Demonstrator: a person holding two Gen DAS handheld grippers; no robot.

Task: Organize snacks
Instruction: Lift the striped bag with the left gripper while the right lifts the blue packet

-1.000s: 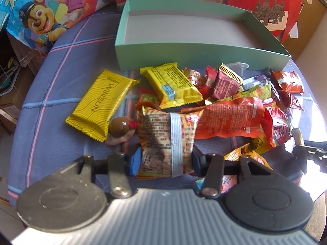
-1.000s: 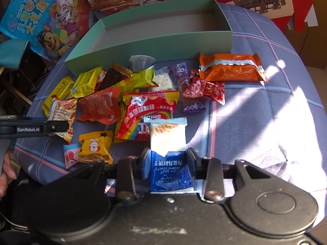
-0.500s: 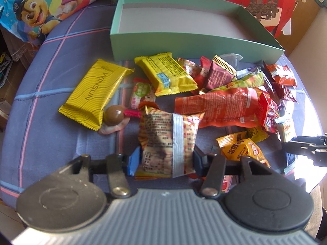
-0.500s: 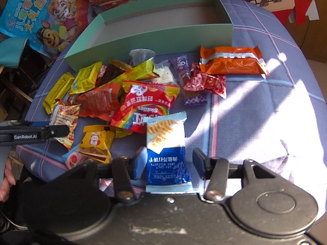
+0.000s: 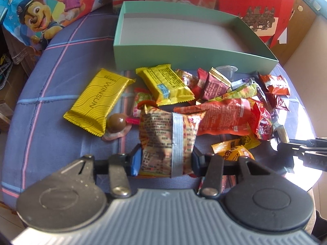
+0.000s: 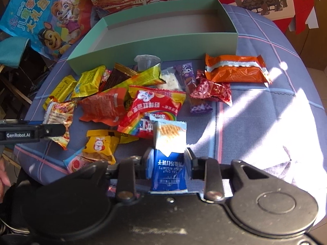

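My left gripper (image 5: 166, 161) was clamped on an orange foil packet with a silver seam (image 5: 169, 138), its jaws having just been narrowing onto it. My right gripper (image 6: 168, 162), likewise just closing, pinched a blue-and-white cracker sachet (image 6: 169, 153). Both were taken by the near end, I judged, for carrying to the shallow mint-green cardboard box (image 6: 163, 40), which stood unfilled beyond the snack heap (image 6: 130, 94).

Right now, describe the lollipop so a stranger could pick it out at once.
Find the teal box, then the snack pile in front of it. At the pile's left edge, beside the yellow WINSUN packet, lies the lollipop: the only round brown ball on a pink stick, everything around it being flat wrappers.
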